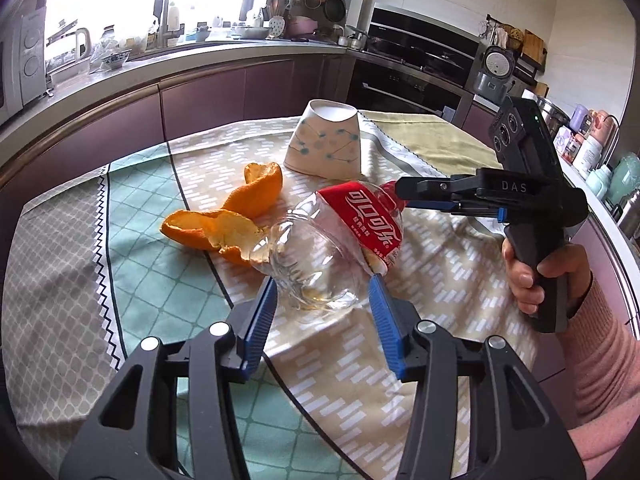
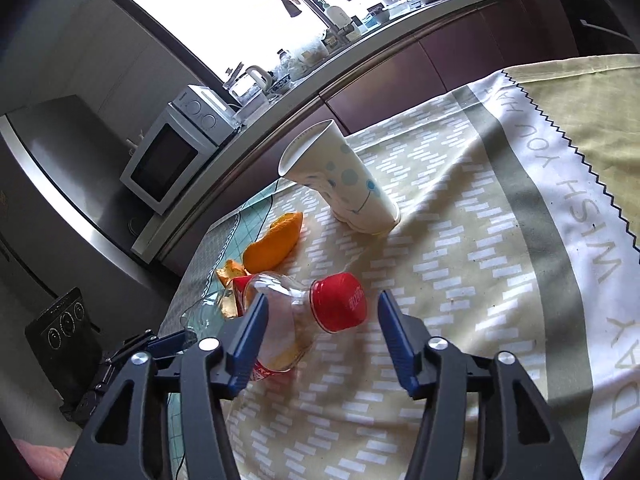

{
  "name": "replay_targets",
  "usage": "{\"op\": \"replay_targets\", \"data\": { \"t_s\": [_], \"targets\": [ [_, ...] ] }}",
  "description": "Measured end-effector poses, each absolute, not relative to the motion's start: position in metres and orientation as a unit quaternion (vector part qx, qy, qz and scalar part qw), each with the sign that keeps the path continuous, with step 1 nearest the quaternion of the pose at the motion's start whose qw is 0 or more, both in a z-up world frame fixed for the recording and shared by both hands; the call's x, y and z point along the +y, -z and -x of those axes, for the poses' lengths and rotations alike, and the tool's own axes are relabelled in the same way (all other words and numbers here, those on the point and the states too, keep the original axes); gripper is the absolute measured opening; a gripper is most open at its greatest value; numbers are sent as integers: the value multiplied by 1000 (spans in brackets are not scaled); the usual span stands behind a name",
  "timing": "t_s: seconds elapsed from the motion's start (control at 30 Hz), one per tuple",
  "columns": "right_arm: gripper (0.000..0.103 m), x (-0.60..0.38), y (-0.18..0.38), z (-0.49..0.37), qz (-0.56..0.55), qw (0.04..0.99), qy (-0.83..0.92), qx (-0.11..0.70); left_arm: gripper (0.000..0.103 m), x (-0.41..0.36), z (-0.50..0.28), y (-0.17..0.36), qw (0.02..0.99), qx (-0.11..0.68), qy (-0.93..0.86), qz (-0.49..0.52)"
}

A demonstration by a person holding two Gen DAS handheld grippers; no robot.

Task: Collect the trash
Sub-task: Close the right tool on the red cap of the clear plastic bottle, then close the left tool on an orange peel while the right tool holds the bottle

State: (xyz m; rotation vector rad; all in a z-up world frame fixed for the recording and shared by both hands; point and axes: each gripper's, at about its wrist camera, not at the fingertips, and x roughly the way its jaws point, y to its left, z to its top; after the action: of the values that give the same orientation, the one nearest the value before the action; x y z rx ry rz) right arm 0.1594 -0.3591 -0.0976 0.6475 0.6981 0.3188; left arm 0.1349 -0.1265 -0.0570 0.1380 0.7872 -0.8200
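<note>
A crushed clear plastic bottle (image 1: 320, 248) with a red label lies on the patterned tablecloth (image 1: 440, 272). My left gripper (image 1: 322, 284) is open with its blue fingers on either side of the bottle's base. My right gripper (image 2: 322, 304) is open around the bottle's red cap (image 2: 340, 304); it shows in the left wrist view (image 1: 404, 194) at the cap end. Orange peel (image 1: 224, 224) lies left of the bottle, also in the right wrist view (image 2: 272, 248). A white paper cup (image 1: 326, 144) with blue dots lies tipped on its side behind the bottle, also in the right wrist view (image 2: 340, 184).
A kitchen counter (image 1: 160, 64) with a kettle, bowls and a microwave (image 2: 176, 156) runs behind the table. An oven (image 1: 416, 60) stands at the back right. Jars and bottles (image 1: 592, 148) line the right side.
</note>
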Motion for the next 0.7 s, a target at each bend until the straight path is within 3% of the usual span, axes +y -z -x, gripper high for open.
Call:
{"op": "replay_targets", "data": {
  "t_s": [0.13,0.3,0.4,0.47,0.53,0.7],
  "targets": [
    [69,-360,99,-166,-315,873,-154,339,48,-119,-147,55,843,380,379,-44],
    [66,-347,99,-172,-305,866,-184,349,46,-120,-151,60,835,392,386,-33],
    [57,-346,97,-168,-306,869,-189,340,45,-125,-148,63,838,387,382,-51],
    [39,-354,99,-165,-327,864,-188,333,45,-125,-148,62,836,389,383,-50],
    [31,-361,101,-164,-346,857,-195,329,45,-122,-149,62,835,391,384,-46],
    [30,-358,99,-157,-338,860,-198,326,47,-120,-150,64,838,391,380,-43]
  ]
}}
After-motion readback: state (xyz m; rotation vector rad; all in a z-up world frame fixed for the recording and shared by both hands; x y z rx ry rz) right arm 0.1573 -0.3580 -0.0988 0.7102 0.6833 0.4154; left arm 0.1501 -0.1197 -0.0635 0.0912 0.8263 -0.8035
